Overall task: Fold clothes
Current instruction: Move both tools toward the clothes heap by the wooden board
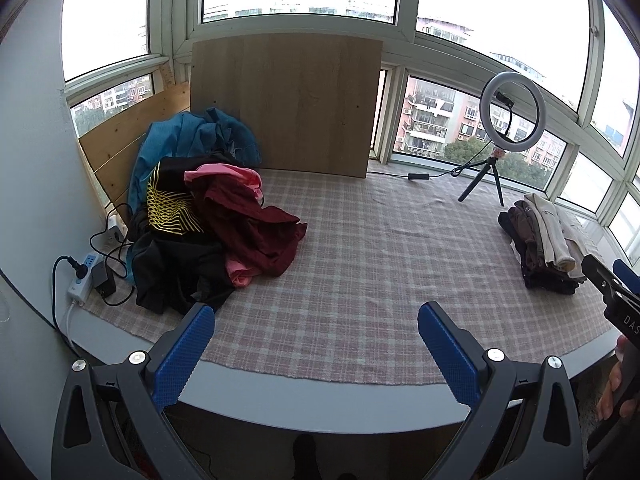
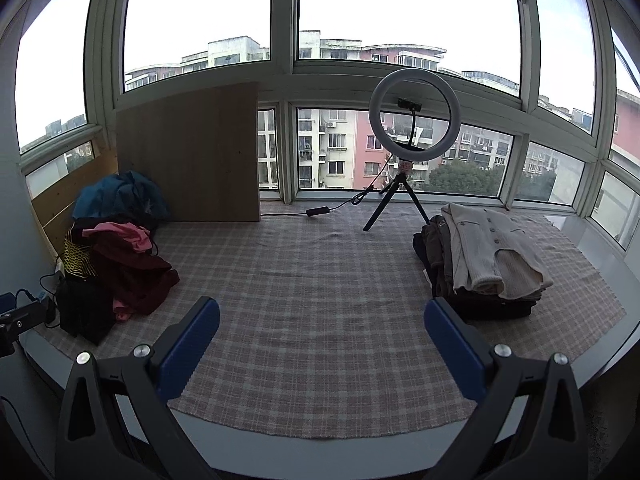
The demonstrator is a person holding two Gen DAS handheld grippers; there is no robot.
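Left wrist view first: our left tool point(image 1: 316, 320) hangs with its blue pads spread wide and nothing between them, over the bare middle of the plaid cloth point(image 1: 360, 240) on the worktop; the right tool point(image 2: 322, 316) stands equally wide apart and empty, poised over the same open patch. To the left, near the board, lies a heap of unfolded clothes point(image 1: 208, 216), with a maroon garment point(image 1: 256, 232) uppermost, pink, black and a yellow-patterned piece beneath, and a teal one behind; to the right sits a stack of folded clothes point(image 2: 480, 272), topped by a cream buttoned cardigan point(image 2: 492, 252). We judge the task partway through: several pieces are folded and stacked, several remain in the heap, and no garment is spread out for folding yet; fetching one from the heap looks like our next step.
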